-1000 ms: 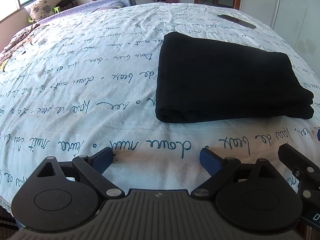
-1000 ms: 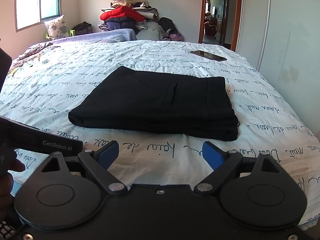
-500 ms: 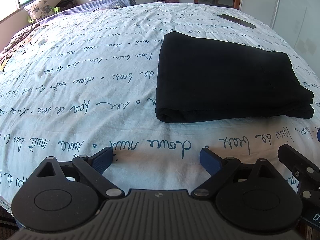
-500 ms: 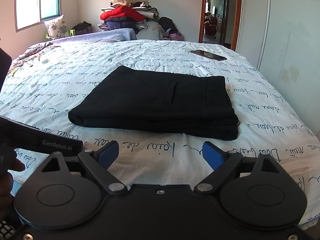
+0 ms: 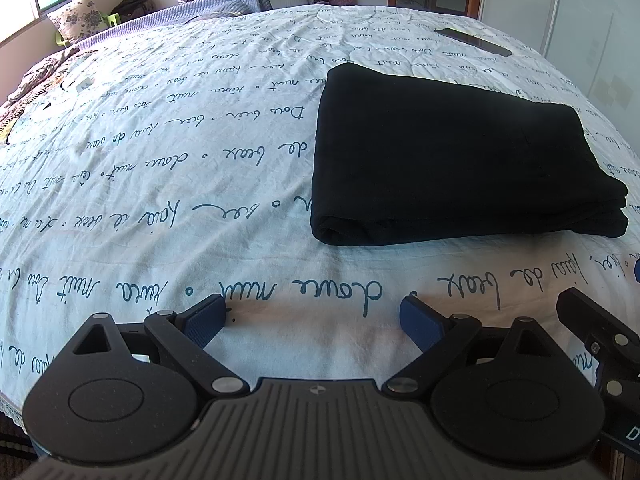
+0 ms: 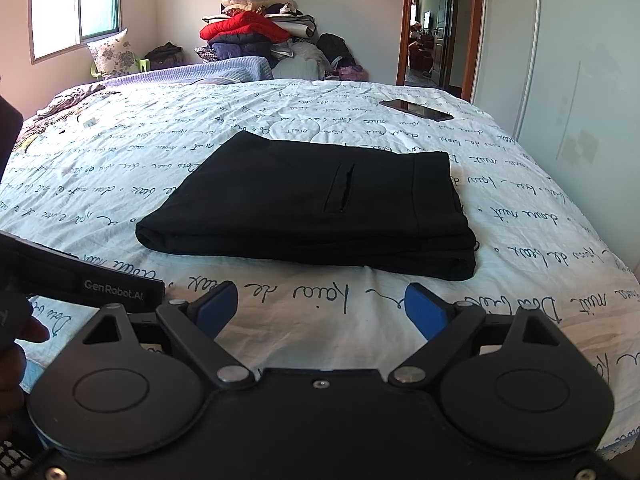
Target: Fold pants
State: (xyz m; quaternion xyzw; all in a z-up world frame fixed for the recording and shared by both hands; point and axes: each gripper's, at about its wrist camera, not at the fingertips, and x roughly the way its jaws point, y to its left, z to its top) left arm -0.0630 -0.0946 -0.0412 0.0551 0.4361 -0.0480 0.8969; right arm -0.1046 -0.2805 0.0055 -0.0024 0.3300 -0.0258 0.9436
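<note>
**Black pants lie folded on a script-printed bedspread, both grippers empty**

The black pants [image 6: 308, 204] sit folded into a compact, stacked rectangle on the white bedspread [image 5: 160, 184] printed with blue handwriting; in the right wrist view a slit pocket runs across the top layer and the waistband edge lies at the right end, where several layers show stacked; the rounded fold closes the left end. The bundle's long axis runs left to right across the bed, its near edge facing the grippers; from the left wrist view the pants [image 5: 452, 160] lie ahead and to the right. The left gripper [image 5: 312, 316] tilts down over bare bedspread short of the pants, its blue pads spread wide with nothing between them; the right gripper [image 6: 320, 308] likewise points down at the sheet just before the bundle's near edge, jaws wide apart and holding nothing. The two tools sit side by side near the bed's front edge; a hand [image 6: 16, 360] shows at the left border of the right wrist view. A dark phone [image 6: 416, 109] lies on the bedspread beyond the pants; a pile of clothes [image 6: 256, 28] stands against the far wall.
</note>
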